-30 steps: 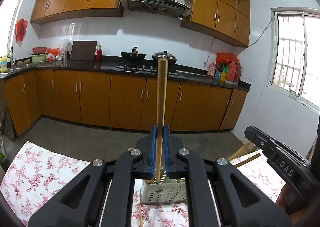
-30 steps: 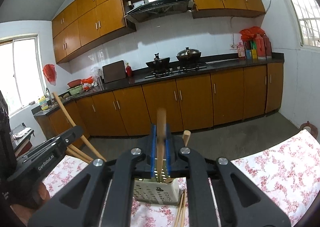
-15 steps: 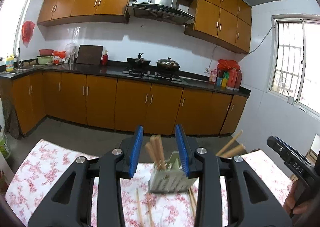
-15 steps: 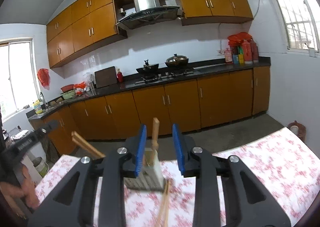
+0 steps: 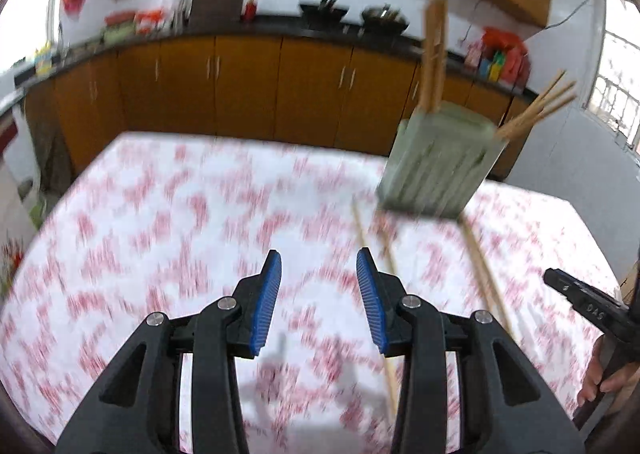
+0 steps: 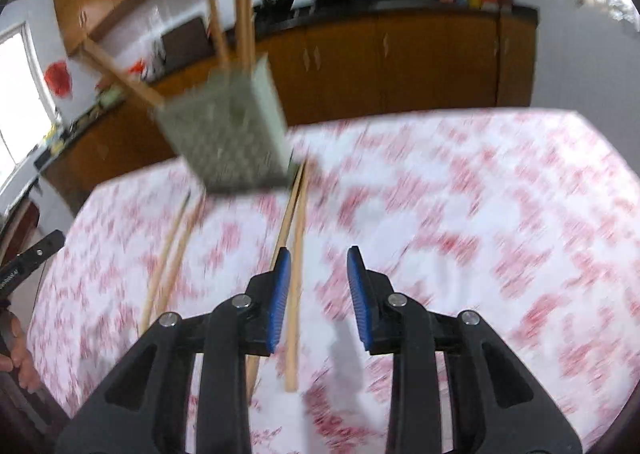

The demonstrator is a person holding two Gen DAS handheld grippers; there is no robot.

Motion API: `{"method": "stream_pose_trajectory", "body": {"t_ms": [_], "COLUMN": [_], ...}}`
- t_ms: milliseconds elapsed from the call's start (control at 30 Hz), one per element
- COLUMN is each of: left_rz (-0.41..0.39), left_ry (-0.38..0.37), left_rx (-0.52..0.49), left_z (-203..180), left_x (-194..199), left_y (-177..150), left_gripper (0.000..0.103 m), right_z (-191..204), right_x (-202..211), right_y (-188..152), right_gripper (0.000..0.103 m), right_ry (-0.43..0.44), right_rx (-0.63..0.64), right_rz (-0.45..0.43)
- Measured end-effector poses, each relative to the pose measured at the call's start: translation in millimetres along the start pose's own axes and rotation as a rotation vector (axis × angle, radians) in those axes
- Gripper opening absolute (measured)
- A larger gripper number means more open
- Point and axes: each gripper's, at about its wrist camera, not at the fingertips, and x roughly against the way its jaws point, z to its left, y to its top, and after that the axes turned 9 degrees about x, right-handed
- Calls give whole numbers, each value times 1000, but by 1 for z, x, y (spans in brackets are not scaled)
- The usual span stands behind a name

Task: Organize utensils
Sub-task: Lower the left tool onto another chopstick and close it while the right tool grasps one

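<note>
Both hand-held grippers, left [image 5: 318, 294] and right [image 6: 315, 292], are released and empty; a second ago each clamped a chopstick above the holder [image 5: 436, 161]. Those sticks now stand in the holder near the worktop's [image 5: 160, 221] far edge. Left jaws are opening. Four chopsticks [image 6: 294, 286] lie loose on the worktop before the holder, one passing beneath the right jaws: probable next pick.
</note>
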Motion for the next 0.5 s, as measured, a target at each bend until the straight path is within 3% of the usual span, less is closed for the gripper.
{"method": "stream_pose_trajectory", "body": {"t_ms": [200, 300, 433, 500], "left_rz": [80, 94, 114, 123], "left_ry": [14, 15, -9, -20], "left_rx": [20, 13, 0, -10], "left_z": [15, 14, 10, 6], "left_x": [-16, -20, -24, -25], "left_y": [-26, -35, -40, -42], "left_gripper": [41, 46, 46, 46], "right_z": [18, 20, 15, 8], "right_x": [-28, -38, -43, -41], "right_y": [-13, -15, -22, -21], "right_gripper": [28, 28, 8, 8], "right_ry": [18, 0, -43, -49], "right_rx": [27, 46, 64, 46], "right_rz": [73, 96, 105, 103]}}
